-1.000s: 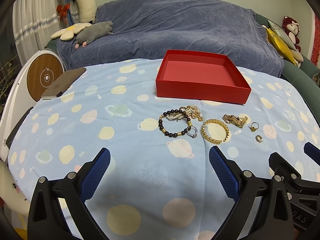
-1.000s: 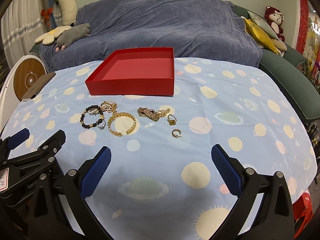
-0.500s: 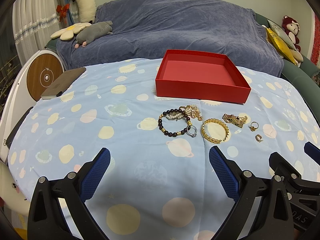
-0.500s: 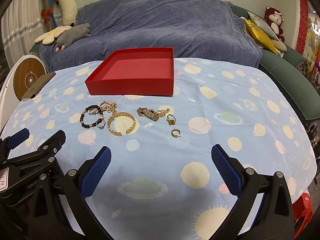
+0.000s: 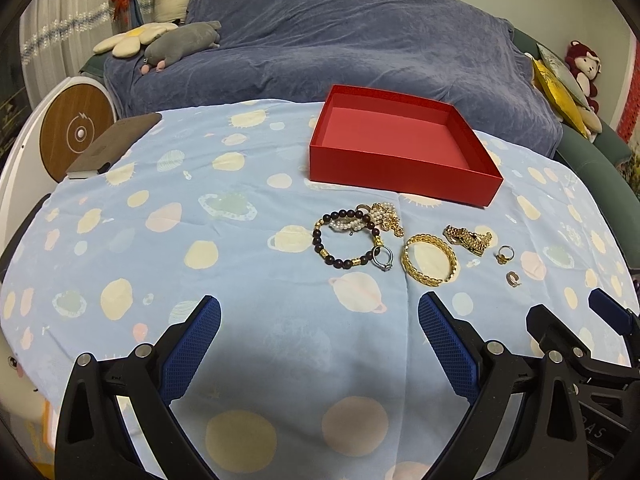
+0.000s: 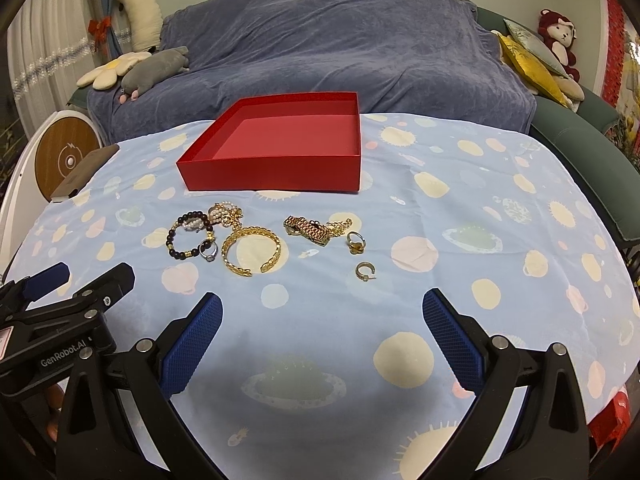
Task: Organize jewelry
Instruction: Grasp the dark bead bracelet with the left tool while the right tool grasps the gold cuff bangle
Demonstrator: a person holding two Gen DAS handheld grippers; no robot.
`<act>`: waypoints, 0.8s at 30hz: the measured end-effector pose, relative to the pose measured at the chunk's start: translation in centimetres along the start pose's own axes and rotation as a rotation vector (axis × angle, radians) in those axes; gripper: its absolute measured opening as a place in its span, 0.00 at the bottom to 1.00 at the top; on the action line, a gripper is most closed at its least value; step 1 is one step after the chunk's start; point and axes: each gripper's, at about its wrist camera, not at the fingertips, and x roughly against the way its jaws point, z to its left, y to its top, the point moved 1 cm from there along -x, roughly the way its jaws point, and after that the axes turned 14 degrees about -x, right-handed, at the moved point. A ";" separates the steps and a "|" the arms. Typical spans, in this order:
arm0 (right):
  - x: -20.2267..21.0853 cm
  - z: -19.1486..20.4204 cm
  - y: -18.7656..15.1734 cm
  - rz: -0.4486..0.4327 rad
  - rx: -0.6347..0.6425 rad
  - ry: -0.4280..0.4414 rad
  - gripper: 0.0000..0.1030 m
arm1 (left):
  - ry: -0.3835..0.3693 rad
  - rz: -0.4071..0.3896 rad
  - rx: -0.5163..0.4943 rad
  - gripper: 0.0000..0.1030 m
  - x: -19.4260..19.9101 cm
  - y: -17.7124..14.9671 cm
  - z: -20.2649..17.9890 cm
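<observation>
Jewelry (image 5: 404, 242), red box (image 5: 400, 178) behind, blue tablecloth (image 5: 200, 220)

Dim indoor light, sharp centre, fisheye-warped edges.

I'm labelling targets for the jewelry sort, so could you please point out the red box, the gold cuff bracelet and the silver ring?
red box (image 6: 276, 174): right wrist view, on its near outer wall.
gold cuff bracelet (image 6: 229, 249): right wrist view, on its left band.
silver ring (image 5: 383, 255): left wrist view, on its band.
</observation>
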 end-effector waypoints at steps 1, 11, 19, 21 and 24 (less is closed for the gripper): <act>-0.5 0.0 0.1 0.011 -0.003 0.000 0.95 | -0.005 0.002 0.000 0.93 -0.3 0.0 0.2; -4.8 1.0 0.8 0.088 -0.012 0.068 0.95 | -0.050 0.065 0.091 0.93 -4.8 0.6 3.3; -9.2 3.6 0.5 0.141 0.082 0.105 0.93 | -0.076 0.079 0.118 0.93 -7.2 1.3 4.2; -9.9 4.0 0.6 0.149 0.099 0.114 0.90 | -0.097 0.083 0.110 0.93 -8.0 1.5 4.0; -11.0 4.4 0.6 0.158 0.121 0.114 0.82 | -0.120 0.092 0.083 0.93 -9.1 1.8 3.5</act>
